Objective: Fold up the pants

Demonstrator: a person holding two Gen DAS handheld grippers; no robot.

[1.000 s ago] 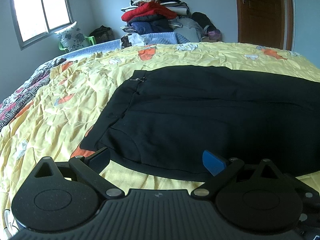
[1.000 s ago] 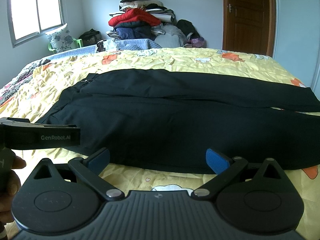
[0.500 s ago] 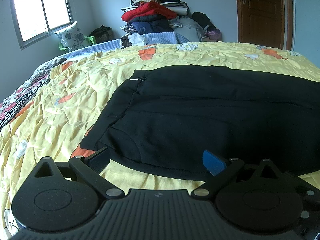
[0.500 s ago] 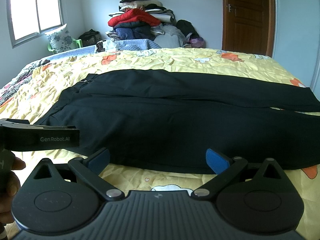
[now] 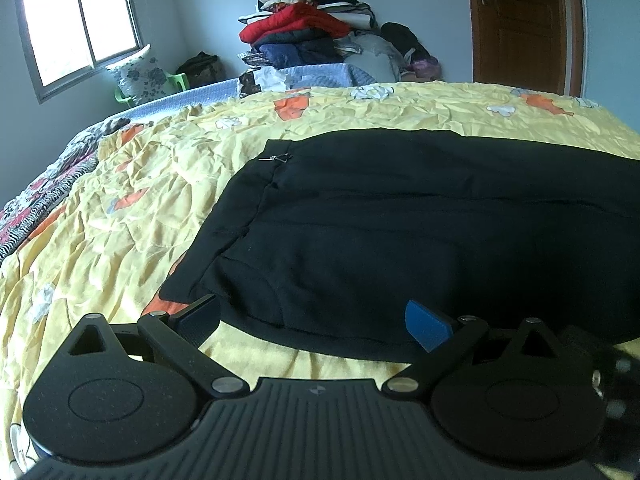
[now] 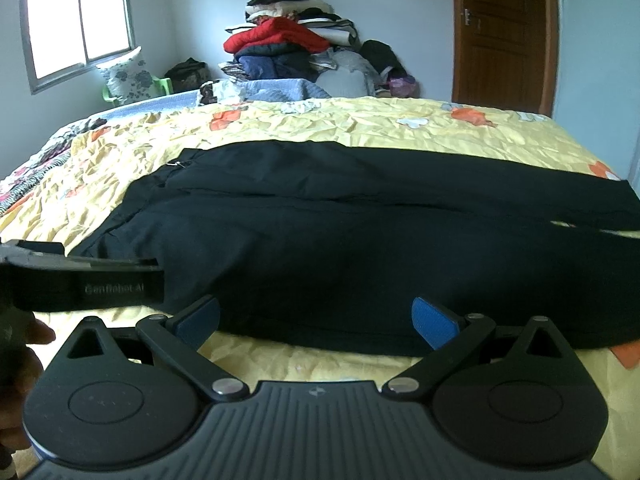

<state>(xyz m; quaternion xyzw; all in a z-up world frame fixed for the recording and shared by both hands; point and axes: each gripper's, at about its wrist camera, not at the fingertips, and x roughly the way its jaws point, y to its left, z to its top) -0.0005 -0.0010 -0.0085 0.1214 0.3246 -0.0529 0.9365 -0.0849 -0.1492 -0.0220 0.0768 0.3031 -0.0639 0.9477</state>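
Two tools hang low over the near edge of the bed, each spread wide and holding nothing. The left tool (image 5: 312, 320) has its blue-padded fingers (image 5: 426, 325) apart just above the near hem of the black pants (image 5: 400, 232), at the waistband end. The right tool (image 6: 316, 318) stands the same way further along the near edge, its fingers (image 6: 434, 322) wide over the near trouser leg. In the right wrist view the left tool's black body (image 6: 80, 280) crosses the lower left, and its side bears pale lettering that reads roughly "GenRobot.AI", though it is blurred. Part of the person's hand (image 6: 24, 360) shows below it.

The pants lie flat and spread lengthwise across the middle of the bed, waistband toward the left edge with a small metal clasp (image 5: 276, 157) at its far corner, both legs running to the right edge, one beside the other with a thin gap near the cuffs.

The bed is covered by a crumpled yellow quilt (image 5: 120, 220) printed with orange and white flowers; a striped floral cover (image 5: 36, 216) shows along the left edge and a blue blanket (image 5: 320, 74) at the far edge. Beyond the far edge, a tall pile of folded clothes (image 6: 280, 40) with a red jacket near the top leans on the pale wall. A window (image 6: 76, 24) sits in the far left corner, with a floral pillow (image 6: 126, 76) on a green chair (image 6: 164, 86) below it. A brown wooden door (image 6: 504, 32) stands at the far right.
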